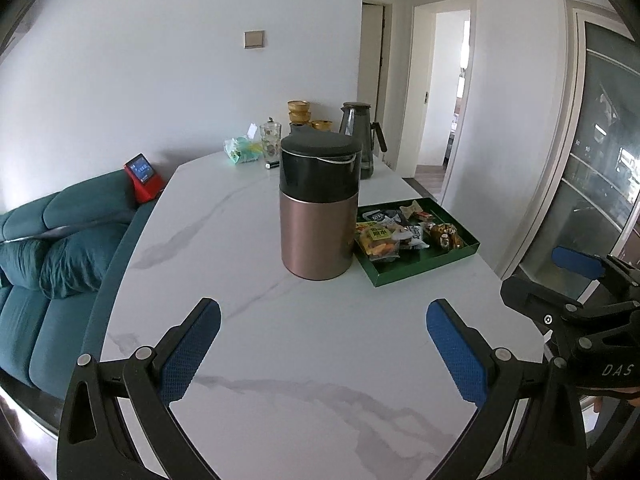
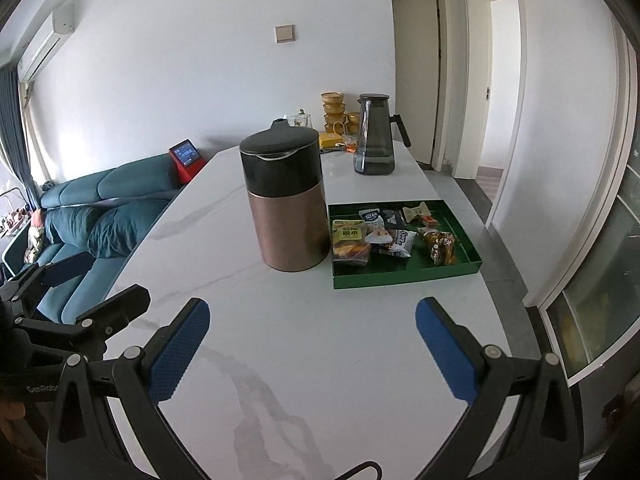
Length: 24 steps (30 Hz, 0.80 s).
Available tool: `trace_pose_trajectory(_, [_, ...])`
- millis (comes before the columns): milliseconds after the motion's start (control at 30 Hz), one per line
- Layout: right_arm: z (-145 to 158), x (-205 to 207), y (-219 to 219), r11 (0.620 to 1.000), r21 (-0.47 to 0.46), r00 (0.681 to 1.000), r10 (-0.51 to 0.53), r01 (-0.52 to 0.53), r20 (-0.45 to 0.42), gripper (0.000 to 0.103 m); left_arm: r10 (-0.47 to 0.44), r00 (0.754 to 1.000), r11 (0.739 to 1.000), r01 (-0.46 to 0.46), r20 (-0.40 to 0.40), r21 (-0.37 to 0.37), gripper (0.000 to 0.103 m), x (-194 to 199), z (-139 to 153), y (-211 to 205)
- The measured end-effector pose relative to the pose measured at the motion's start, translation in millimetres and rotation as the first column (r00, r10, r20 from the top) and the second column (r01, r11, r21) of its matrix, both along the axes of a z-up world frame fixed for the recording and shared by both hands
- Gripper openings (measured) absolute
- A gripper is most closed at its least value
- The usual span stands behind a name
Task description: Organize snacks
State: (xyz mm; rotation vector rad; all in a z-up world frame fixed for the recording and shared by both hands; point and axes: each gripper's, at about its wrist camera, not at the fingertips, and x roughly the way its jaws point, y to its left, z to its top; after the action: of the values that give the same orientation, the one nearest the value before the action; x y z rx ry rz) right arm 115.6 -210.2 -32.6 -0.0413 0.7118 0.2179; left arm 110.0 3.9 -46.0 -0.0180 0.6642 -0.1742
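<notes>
Hovering over table (image 1: 320, 360), L gripper (image 1: 323, 354) & R gripper (image 2: 312, 350) both wide apart, empty (snacks (image 2: 390, 236) untouched in tray (image 2: 400, 278)).

Snacks (image 2: 390, 236) in tray (image 2: 404, 279), just right of canister (image 2: 286, 204), on table (image 2: 304, 340)

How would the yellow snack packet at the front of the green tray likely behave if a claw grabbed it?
The yellow snack packet is a crinkled film bag, so probably light and floppy, deforming under the pads. Its glossy wrap may slip. It overlaps a neighbouring white packet in the green tray, which might shift as it lifts.
</notes>
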Motion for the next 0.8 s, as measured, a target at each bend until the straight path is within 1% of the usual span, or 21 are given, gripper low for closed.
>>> trace_pose_trajectory(500, [6.0,-12.6,1.7,1.000,-0.005,1.000,-0.009,0.009,0.005,0.103,-0.007,1.000,1.000,0.007,0.019,-0.006,0.101,-9.2,4.6,3.5])
trace_pose_trajectory(800, [9.8,-11.2,0.4,1.000,-0.014,1.000,-0.009,0.009,0.008,0.103,-0.012,1.000,1.000,0.012,0.027,-0.006,0.101,-10.6,7.9,2.3])
